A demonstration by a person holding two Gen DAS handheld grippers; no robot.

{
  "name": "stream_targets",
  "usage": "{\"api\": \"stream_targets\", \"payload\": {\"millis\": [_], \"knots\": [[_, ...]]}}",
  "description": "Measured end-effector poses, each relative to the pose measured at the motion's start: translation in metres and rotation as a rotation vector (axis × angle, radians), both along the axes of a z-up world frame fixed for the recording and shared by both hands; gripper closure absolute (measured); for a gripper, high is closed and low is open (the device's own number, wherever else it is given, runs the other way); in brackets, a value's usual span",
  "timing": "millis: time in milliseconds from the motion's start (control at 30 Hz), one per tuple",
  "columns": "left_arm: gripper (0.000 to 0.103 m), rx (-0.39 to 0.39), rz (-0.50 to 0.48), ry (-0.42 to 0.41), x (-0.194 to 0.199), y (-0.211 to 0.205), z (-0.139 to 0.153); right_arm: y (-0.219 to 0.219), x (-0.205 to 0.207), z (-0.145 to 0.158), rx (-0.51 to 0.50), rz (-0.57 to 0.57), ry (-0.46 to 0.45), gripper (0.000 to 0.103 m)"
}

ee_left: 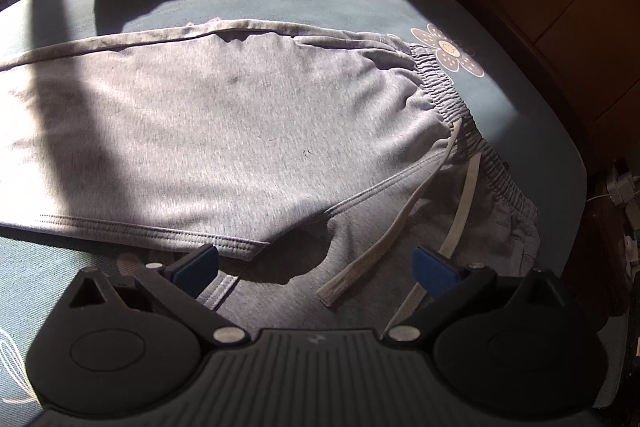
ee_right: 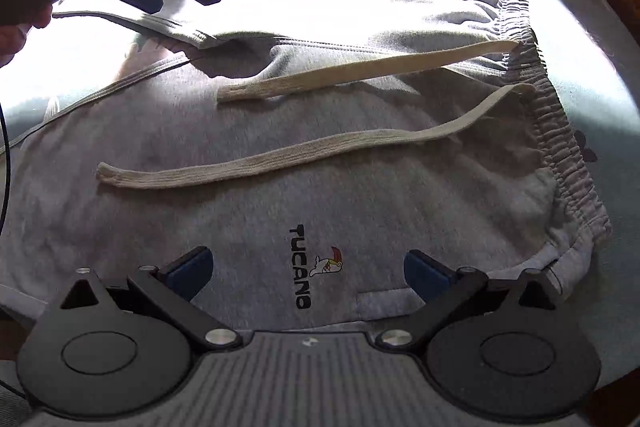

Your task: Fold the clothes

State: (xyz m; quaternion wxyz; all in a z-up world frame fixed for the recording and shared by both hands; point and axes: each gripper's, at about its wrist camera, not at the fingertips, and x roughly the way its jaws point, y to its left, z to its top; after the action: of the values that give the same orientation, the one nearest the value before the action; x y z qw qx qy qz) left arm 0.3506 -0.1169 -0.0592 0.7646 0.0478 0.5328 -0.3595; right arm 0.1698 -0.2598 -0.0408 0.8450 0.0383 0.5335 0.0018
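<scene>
Right gripper (ee_right: 308, 269) jaws spread wide, holding nothing, hovering over the grey sweatpants (ee_right: 360, 211) just above the printed logo (ee_right: 314, 267). Left gripper (ee_left: 316, 267) also wide open and empty, over the crotch seam; in the right wrist view it sits at 10 o'clock. The pants lie flat on the bed (ee_left: 360, 7), one leg already laid over the other, waistband (ee_right: 560, 131) at 3 o'clock. Two drawstrings (ee_right: 280, 163) trail loose across the front. Judgement: tuck the drawstrings in first so they don't stick out, then pinch both layers at the waistband edge, not just the top one, and fold toward the legs. Keep it flat.
</scene>
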Motion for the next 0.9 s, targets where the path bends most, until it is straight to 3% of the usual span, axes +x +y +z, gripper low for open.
{"api": "stream_targets", "payload": {"millis": [100,200,433,633,800,900], "knots": [[0.001,0.007,0.002,-0.001,-0.004,0.003,0.0,0.017,0.018,-0.008,0.005,0.048,-0.007,0.0],[0.001,0.027,-0.016,-0.02,-0.01,0.008,0.002,0.021,0.023,-0.025,0.035,0.034,0.066,0.0],[0.001,0.06,-0.046,-0.024,-0.026,0.016,-0.003,0.018,-0.017,-0.023,-0.022,0.094,0.121,0.0],[0.001,0.049,-0.022,-0.016,-0.032,0.019,-0.004,0.027,-0.002,-0.004,0.045,0.149,0.015,0.0],[0.001,0.062,-0.028,-0.033,-0.034,0.029,-0.003,0.033,0.008,-0.023,0.123,0.107,0.068,0.0],[0.001,0.079,-0.017,-0.015,-0.038,0.041,-0.008,0.034,-0.003,-0.025,0.097,0.121,0.09,0.0]]}}
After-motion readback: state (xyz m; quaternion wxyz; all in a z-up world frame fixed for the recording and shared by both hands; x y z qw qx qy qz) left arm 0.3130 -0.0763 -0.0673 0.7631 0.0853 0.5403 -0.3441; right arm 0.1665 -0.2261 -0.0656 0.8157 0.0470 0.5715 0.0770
